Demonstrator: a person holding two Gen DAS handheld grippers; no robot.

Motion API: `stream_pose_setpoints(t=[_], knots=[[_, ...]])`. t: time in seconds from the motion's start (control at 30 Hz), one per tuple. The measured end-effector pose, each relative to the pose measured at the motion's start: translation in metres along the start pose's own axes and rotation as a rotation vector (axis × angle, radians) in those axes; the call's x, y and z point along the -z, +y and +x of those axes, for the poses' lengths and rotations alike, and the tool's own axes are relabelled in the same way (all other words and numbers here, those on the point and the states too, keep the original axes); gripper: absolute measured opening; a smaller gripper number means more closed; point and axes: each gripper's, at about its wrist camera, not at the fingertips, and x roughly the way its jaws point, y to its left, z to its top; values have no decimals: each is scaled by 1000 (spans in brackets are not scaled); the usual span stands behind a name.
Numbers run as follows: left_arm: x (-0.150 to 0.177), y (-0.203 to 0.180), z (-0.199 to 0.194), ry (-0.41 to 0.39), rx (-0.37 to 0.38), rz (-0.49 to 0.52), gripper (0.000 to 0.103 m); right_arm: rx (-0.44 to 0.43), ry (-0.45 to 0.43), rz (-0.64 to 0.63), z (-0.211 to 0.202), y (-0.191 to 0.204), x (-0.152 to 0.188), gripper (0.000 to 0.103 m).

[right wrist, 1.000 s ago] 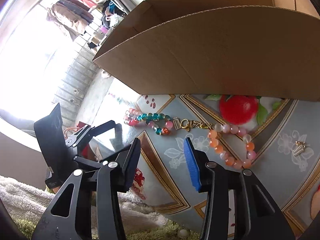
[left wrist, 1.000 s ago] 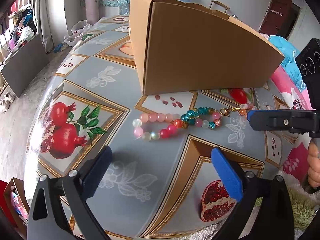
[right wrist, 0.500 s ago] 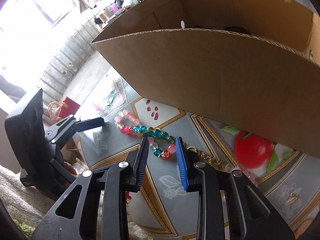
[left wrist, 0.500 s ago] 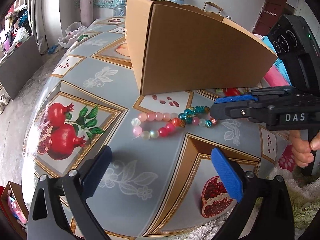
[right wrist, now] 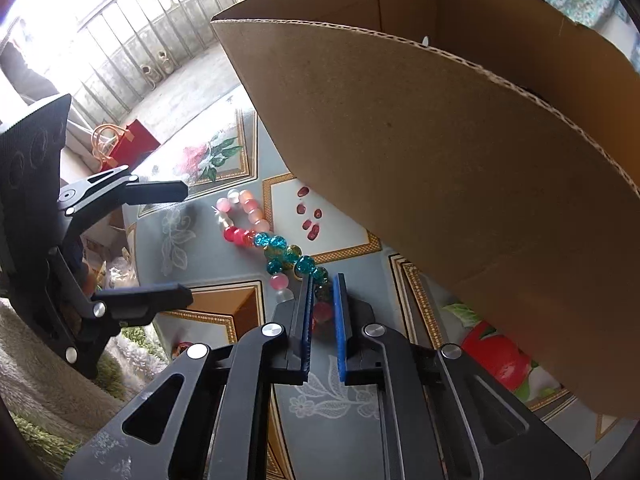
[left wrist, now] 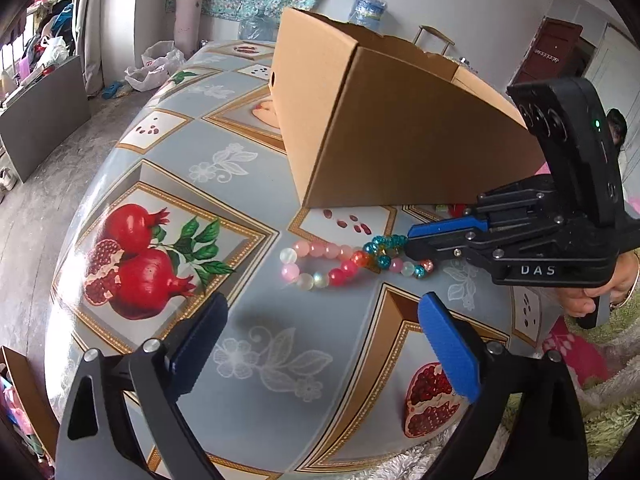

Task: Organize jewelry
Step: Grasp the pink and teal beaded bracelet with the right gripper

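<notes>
Because the beads are strung on a soft cord, the bracelet (right wrist: 276, 248) should be light and limp, sagging from wherever it is pinched, and the glassy beads look slippery and chippable, so a hold across the cord between beads seems safest. Nearest the box (right wrist: 440, 168), the right gripper (right wrist: 323, 292) has just been closing and now pinches the teal end of the bracelet, which lies on the table (left wrist: 248, 184) just in front of the box. Farther from the box, the left gripper (left wrist: 324, 344) hangs wide open, holding nothing
</notes>
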Motion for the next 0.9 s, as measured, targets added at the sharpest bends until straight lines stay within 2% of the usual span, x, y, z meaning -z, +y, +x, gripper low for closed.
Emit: stream_pose_setpoints(t=[0.27,0.47,0.7,0.9], knots=[[-13,2,-6,-53,35,-2,61,24,-41,-57,-17,7,4,7],[-12,-1,2,-20,63,4,48,48,-93,-115,-34,30,5,7],[-7,3,5,3,86,-19,46,67,-98,-227,-38,55,20,7],[-9,9,-7,-37,110,-36,46,68,-87,-280,-37,70,35,7]])
